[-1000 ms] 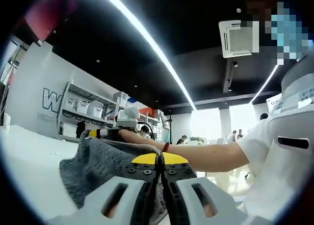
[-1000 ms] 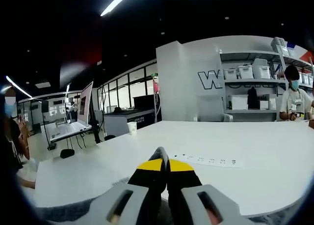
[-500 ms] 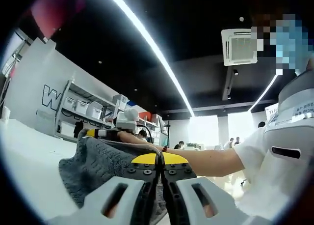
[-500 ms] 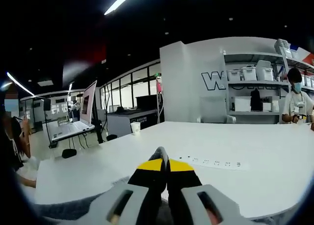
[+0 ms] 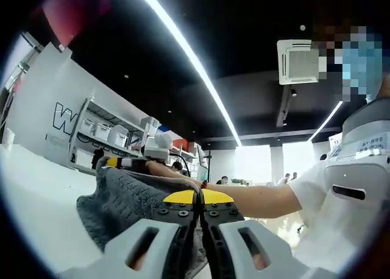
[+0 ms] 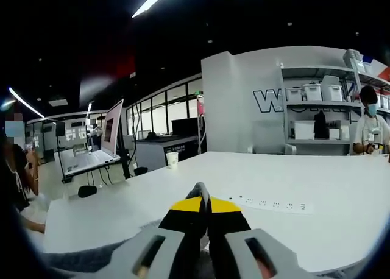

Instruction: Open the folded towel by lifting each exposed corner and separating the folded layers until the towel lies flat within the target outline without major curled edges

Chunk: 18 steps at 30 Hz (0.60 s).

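- L gripper (image 5: 199,200): jaws clamped on grey towel (image 5: 125,200), cloth bunched up just ahead/left of tips.
- R gripper (image 6: 204,197): jaws pinched on towel edge, over white table (image 6: 317,187).

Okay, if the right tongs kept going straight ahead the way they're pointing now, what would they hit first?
Probably nothing soon. The right tongs, shut on gray towel, point out over the bare white table. The nearest thing ahead is a white power strip, lying low and slightly right. Depth is hard to judge.
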Tool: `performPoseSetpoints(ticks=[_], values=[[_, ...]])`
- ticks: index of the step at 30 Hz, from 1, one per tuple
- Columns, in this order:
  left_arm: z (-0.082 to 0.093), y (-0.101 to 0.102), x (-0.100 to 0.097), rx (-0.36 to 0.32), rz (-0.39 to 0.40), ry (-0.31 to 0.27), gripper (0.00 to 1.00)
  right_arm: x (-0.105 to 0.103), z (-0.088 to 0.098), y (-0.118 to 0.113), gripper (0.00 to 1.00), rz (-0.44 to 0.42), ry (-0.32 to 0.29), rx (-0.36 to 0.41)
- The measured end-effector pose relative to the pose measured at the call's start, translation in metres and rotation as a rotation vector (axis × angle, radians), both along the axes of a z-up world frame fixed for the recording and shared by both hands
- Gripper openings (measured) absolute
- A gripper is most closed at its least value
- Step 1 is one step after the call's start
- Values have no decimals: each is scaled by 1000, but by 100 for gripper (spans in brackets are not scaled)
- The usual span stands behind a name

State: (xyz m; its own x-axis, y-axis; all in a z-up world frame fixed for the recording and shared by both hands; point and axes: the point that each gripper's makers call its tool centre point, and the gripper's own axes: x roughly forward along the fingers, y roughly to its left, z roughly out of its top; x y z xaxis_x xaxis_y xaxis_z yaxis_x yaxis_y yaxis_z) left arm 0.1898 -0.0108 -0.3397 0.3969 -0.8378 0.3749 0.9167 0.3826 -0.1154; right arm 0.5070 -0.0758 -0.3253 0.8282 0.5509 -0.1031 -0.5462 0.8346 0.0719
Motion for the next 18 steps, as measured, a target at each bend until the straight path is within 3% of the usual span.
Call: performPoseSetpoints(ticks=[3,10,18], values=[[-2,3,2,25,15,-18,0,1,0,0,0,-4,0,-6],[4,13,4,-9,16,-4,0,1,5,4,0,1,-5,5],[6,17,4,0,35,-9,0,1,6,10,0,10,-3,12]])
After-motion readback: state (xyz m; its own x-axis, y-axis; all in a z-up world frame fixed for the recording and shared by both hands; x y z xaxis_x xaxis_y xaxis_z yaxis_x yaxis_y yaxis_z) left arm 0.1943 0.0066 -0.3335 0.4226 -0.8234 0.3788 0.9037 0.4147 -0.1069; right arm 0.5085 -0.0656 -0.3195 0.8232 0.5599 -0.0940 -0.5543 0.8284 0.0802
